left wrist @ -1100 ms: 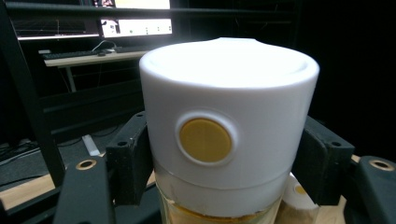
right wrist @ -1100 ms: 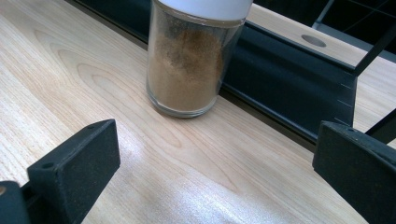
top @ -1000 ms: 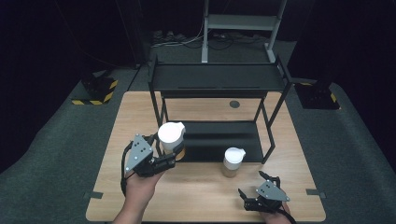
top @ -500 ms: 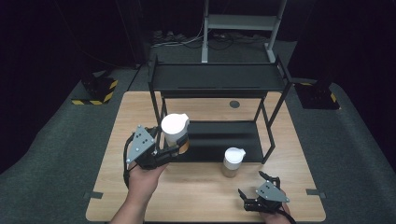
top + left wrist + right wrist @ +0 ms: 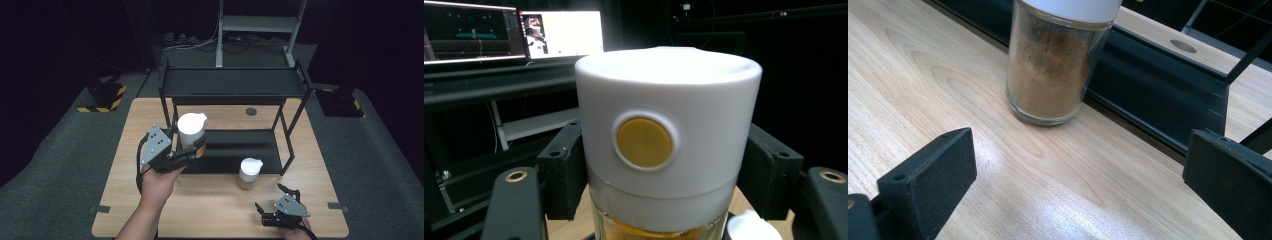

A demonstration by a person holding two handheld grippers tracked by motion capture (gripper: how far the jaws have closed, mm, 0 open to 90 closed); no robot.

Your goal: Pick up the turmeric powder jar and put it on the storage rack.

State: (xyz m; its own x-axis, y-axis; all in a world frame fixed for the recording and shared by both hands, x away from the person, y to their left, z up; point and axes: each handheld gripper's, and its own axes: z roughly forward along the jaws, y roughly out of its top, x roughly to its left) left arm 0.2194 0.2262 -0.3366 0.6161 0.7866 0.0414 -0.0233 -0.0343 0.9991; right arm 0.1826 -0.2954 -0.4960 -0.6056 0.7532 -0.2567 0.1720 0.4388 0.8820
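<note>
My left gripper (image 5: 187, 150) is shut on a glass spice jar (image 5: 192, 131) with a white lid and yellow powder, held up in the air at the left front of the black two-tier rack (image 5: 235, 90). In the left gripper view the jar (image 5: 668, 140) shows a yellow dot on its lid between the jaws. A second jar (image 5: 248, 173) with brown powder stands on the wooden table (image 5: 125, 170) in front of the rack. My right gripper (image 5: 275, 200) rests open near the table's front right; its view shows the brown jar (image 5: 1058, 65) ahead of the spread jaws.
The rack's lower shelf (image 5: 240, 150) lies dark and flat on the table; its top shelf (image 5: 235, 82) is bare. A grey round hole (image 5: 251, 111) marks the table behind the rack. Monitors (image 5: 514, 30) glow in the background.
My left gripper has lifted the yellow-powder jar higher and carried it toward the rack. The right gripper and the brown jar have stayed put.
</note>
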